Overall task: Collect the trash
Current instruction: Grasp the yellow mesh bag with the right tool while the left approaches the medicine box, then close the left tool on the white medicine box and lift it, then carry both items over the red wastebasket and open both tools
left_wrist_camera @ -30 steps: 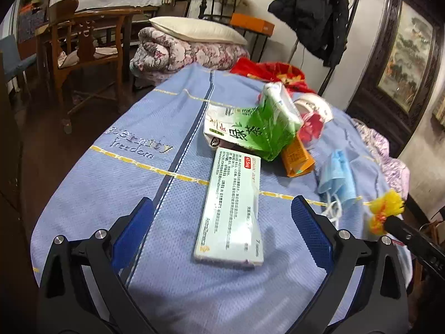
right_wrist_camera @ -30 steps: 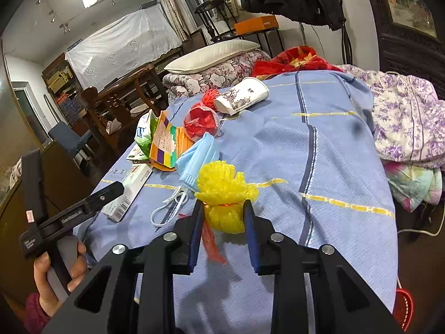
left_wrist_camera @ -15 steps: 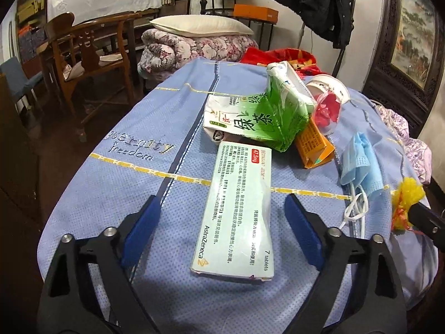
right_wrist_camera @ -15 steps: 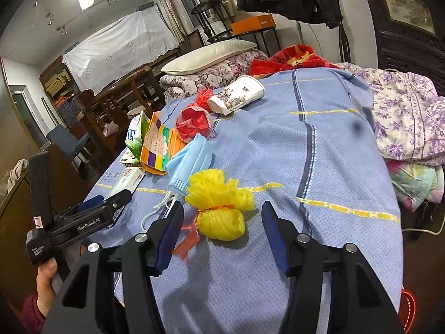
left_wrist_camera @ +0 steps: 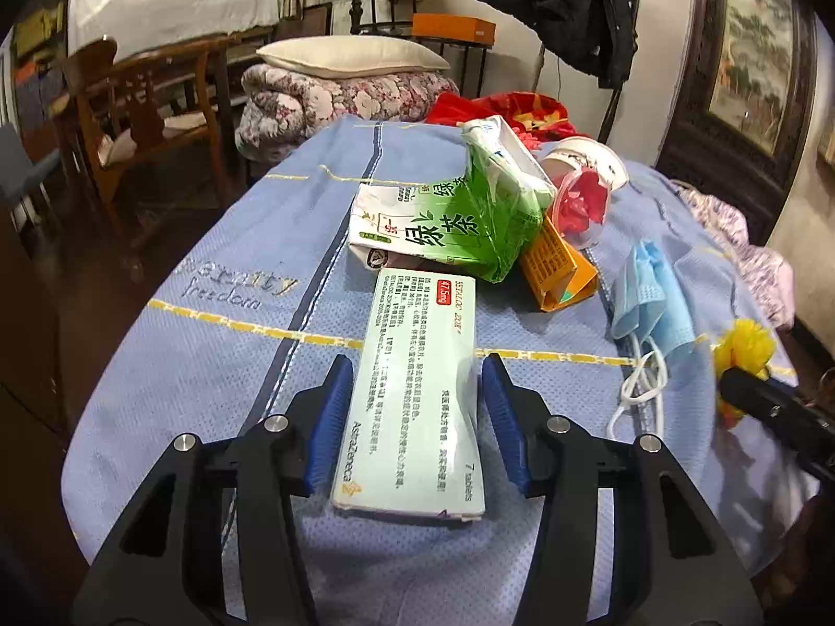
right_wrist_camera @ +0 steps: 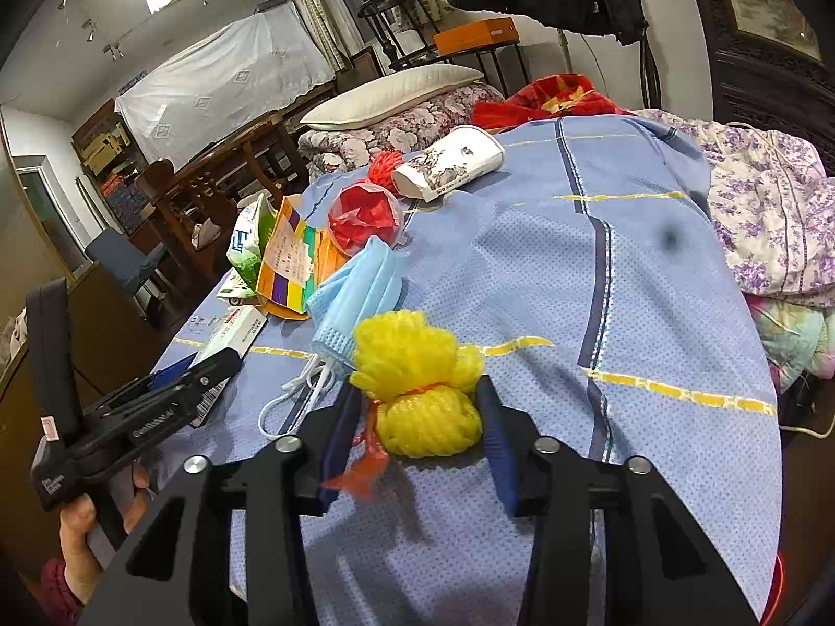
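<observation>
Left wrist view: the left gripper (left_wrist_camera: 416, 407), jaws just closing, straddles one flat white medicine box (left_wrist_camera: 417, 396) on the blue cloth (left_wrist_camera: 209, 365), pads barely apart from its edges. Ahead lie one green tea carton (left_wrist_camera: 459, 214), one orange box (left_wrist_camera: 558, 266) and one blue face mask (left_wrist_camera: 647, 292). The right gripper (right_wrist_camera: 417, 417), also closing, flanks one yellow foam net (right_wrist_camera: 417, 381); contact is unclear.
</observation>
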Available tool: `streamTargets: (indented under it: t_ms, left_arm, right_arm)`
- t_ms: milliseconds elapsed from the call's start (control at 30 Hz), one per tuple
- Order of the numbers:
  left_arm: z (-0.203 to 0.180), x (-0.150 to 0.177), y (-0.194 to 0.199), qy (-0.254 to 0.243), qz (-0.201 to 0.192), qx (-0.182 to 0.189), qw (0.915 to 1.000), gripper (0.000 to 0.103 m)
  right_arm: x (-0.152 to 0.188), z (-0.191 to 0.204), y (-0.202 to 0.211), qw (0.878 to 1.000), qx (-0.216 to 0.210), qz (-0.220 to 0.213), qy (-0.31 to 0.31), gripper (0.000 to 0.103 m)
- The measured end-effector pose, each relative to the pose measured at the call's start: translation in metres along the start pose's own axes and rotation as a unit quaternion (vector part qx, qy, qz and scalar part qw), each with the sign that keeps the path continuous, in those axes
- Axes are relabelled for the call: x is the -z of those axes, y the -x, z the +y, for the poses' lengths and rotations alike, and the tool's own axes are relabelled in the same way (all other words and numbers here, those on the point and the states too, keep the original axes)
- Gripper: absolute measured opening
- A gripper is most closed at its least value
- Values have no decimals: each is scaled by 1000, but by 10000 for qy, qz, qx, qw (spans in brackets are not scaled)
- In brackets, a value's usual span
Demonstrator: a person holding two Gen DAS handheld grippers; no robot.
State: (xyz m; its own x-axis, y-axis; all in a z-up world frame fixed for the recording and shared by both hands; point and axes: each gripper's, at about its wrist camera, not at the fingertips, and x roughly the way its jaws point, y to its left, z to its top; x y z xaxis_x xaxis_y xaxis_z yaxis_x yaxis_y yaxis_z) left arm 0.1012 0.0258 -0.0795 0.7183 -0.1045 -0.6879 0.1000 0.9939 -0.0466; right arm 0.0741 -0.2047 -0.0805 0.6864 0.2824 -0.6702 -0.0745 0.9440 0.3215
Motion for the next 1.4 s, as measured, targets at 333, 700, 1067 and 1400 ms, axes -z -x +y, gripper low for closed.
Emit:
streamTargets:
  t_ms: [333,700,1067,1400]
  left_arm:
    - [6,-4,21,162,-531,356,9978,46]
    - [-8,5,80,380,-1035,985,9890,46]
    - [-69,1,149,140,-1211,1516,9809,46]
    - [-179,14,183,-785,-1084,2047,9696,46]
  right_arm:
    - [-3,1,19,9998,-97,-169,22,35]
    - [-6,10,65,9987,-106,-419,273,34]
    - [-9,-12,173,9936,-75,-1020,476,35]
    - [34,-98,261,9870,468,-1539,70,35]
